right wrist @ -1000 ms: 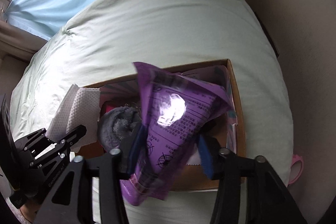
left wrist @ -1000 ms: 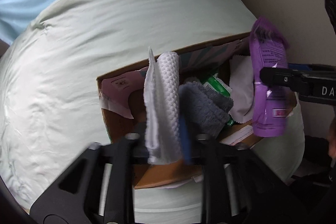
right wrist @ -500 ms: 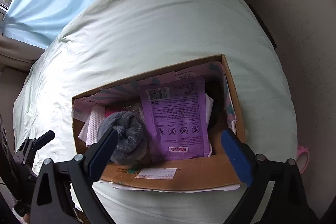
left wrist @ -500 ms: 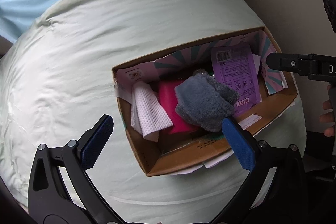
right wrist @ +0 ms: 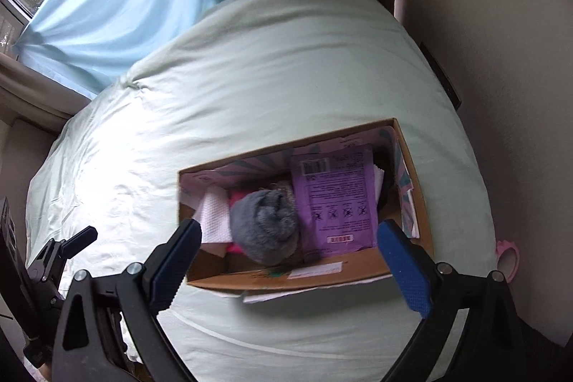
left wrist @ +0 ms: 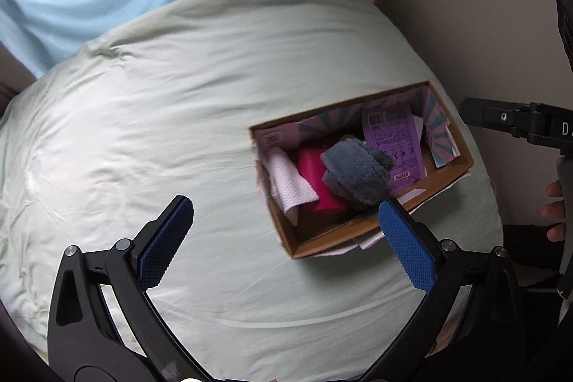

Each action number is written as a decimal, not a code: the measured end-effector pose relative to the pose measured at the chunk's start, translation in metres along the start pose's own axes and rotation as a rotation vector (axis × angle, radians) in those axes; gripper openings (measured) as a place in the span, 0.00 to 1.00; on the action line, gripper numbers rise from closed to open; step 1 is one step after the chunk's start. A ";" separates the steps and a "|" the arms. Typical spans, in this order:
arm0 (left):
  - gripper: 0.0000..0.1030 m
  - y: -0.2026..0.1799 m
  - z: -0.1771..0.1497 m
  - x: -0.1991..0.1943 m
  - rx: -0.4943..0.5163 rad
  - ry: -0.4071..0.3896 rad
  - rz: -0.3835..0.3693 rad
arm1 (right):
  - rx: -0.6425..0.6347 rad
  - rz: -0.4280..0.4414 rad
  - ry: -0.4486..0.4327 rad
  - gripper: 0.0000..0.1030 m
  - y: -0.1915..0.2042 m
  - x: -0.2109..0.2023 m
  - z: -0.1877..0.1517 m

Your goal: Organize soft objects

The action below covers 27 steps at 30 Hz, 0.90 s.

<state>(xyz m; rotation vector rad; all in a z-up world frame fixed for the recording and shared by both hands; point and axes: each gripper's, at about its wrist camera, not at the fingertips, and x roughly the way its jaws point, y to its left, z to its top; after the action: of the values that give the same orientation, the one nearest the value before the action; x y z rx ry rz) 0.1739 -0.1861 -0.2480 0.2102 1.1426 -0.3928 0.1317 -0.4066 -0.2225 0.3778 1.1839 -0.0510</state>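
my left gripper spread wide and empty, my right gripper likewise, both just let go above the box on the bed, white cloth, grey sock and purple pouch lying inside

One cardboard box holds one white cloth, one grey sock bundle, one purple packet.

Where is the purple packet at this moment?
In the right wrist view the purple packet lies flat inside the cardboard box, toward its right end, beside the grey fluffy cloth.
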 end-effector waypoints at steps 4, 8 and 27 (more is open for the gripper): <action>1.00 0.029 -0.008 -0.049 -0.029 -0.049 0.035 | -0.036 -0.003 -0.050 0.95 0.037 -0.036 -0.007; 1.00 0.061 -0.016 -0.102 -0.068 -0.111 0.082 | -0.090 0.001 -0.117 0.95 0.080 -0.075 -0.014; 1.00 0.133 -0.066 -0.295 -0.173 -0.487 0.262 | -0.316 0.001 -0.452 0.95 0.209 -0.203 -0.071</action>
<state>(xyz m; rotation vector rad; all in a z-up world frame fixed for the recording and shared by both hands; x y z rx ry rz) 0.0677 0.0169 -0.0101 0.1018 0.6534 -0.1001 0.0394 -0.2201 -0.0066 0.0790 0.7274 0.0501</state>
